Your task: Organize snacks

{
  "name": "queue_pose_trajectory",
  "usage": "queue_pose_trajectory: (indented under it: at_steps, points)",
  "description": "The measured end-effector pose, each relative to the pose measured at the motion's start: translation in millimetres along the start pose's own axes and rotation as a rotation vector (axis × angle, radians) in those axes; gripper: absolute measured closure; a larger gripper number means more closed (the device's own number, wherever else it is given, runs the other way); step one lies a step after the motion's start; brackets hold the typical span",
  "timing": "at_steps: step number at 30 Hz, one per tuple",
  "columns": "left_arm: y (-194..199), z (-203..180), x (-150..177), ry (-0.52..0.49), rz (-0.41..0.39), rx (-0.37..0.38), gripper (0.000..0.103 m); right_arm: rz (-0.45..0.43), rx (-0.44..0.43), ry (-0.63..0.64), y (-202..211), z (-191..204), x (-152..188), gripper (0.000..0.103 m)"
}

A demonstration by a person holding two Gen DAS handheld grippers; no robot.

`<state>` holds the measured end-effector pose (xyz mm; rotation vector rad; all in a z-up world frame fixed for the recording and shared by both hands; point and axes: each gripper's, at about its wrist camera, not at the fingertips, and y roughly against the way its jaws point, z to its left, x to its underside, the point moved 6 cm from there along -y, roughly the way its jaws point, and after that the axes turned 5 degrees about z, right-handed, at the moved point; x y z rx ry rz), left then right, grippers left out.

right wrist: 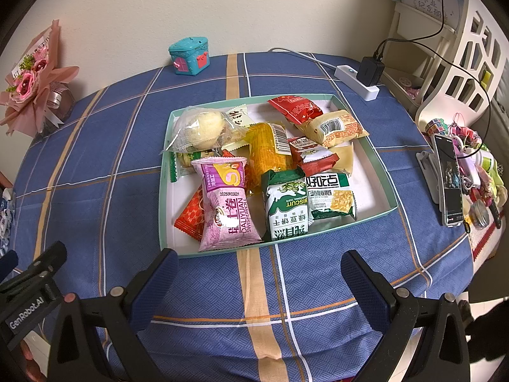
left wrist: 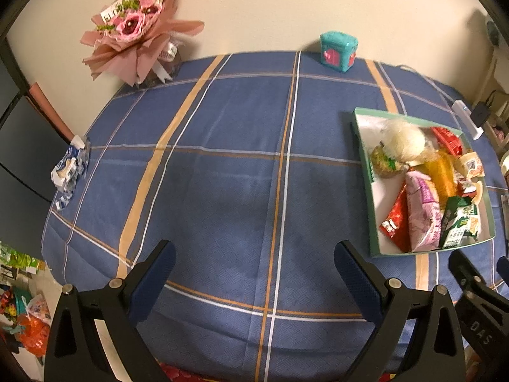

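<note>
You have one shallow green-rimmed cardboard tray (right wrist: 381, 172); inside it, two green biscuit packets (right wrist: 286, 205), one pink swiss-roll packet (right wrist: 227, 210) and one clear-wrapped pale bun (right wrist: 200, 125).

— What do the tools look like?

— The left gripper (left wrist: 254, 273) has black angular arms with triangular cut-outs, round silver screws at the joints, and dark blue textured pads (left wrist: 356, 283) on its fingers.

— And the other?

— The right gripper (right wrist: 259, 283) is built the same. Each wrist view catches the neighbouring gripper's black body edge-on, with white lettering: "GenRobot.AI" in the right wrist view.
</note>
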<state>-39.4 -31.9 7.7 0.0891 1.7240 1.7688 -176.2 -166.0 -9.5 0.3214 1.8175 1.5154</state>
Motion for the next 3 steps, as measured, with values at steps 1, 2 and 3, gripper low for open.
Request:
queue_pose_trajectory:
  at_steps: [1,2,3]
  points:
    - [1.1,0.4,0.2,0.000,-0.005,0.003,0.003,0.000,0.000,0.000,0.1,0.0,0.0,0.000]
    - [1.8,0.7,-0.3,0.000,-0.006,0.005,0.003,-0.001,0.000,0.000,0.0,0.0,0.0,0.000]
    - [1.6,0.8,-0.3,-0.001,-0.004,0.007,0.003,0.000,0.000,0.000,0.0,0.0,0.0,0.000]
